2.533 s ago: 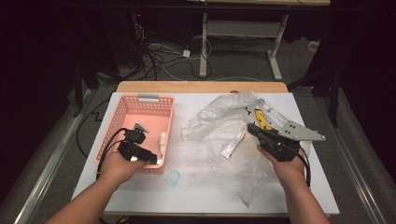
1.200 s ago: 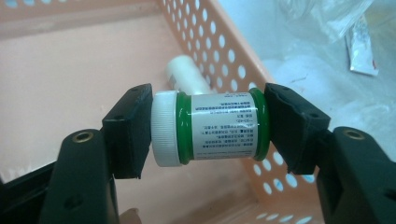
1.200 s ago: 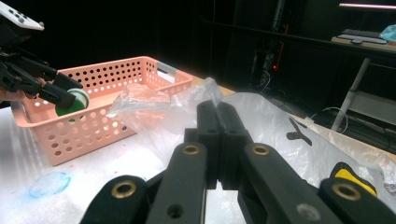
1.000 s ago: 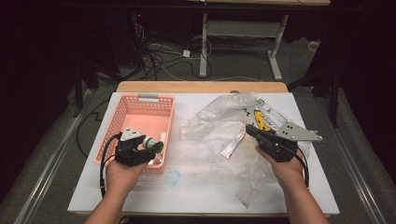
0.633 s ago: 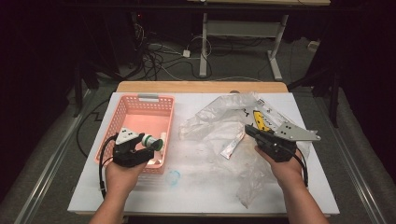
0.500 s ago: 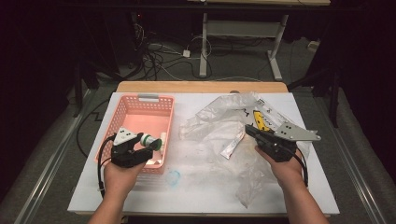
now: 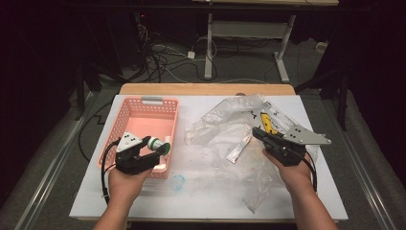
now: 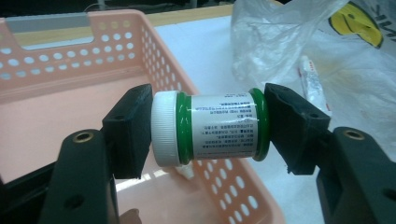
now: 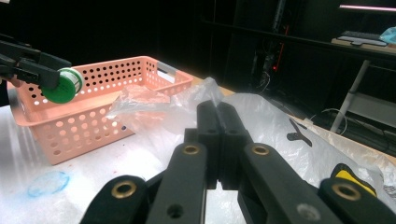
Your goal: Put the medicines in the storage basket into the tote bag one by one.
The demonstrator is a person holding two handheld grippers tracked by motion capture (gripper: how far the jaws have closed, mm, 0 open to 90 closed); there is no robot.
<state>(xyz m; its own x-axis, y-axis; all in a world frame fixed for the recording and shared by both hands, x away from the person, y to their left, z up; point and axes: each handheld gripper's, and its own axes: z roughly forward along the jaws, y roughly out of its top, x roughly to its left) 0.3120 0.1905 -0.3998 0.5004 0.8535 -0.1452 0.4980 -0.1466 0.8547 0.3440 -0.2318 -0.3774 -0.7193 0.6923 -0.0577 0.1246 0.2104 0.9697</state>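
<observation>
So the left gripper [image 8: 209, 128] has its fingers [image 8: 128, 130] clamped end to end on the small green plastic jar with a white screw cap [image 8: 210, 127]; its long axis lies level, cap toward the pink perforated plastic basket [image 7: 143, 115]; it hangs over the basket's near right rim, so the drop spot is just left and farther in; the right gripper [image 9: 217, 133], fingers closed on nothing, sits over the crumpled clear plastic bag [image 7: 230, 115] on the right of the white surface [image 7: 201, 191].

Dim lab, white worktable [image 7: 206, 201], tangled floor cables [image 7: 163, 57], desk frame [image 7: 249, 33]

R gripper [image 9: 218, 140] jaws together, over plastic bag [image 9: 280, 135], pink basket [image 9: 93, 116] beyond
</observation>
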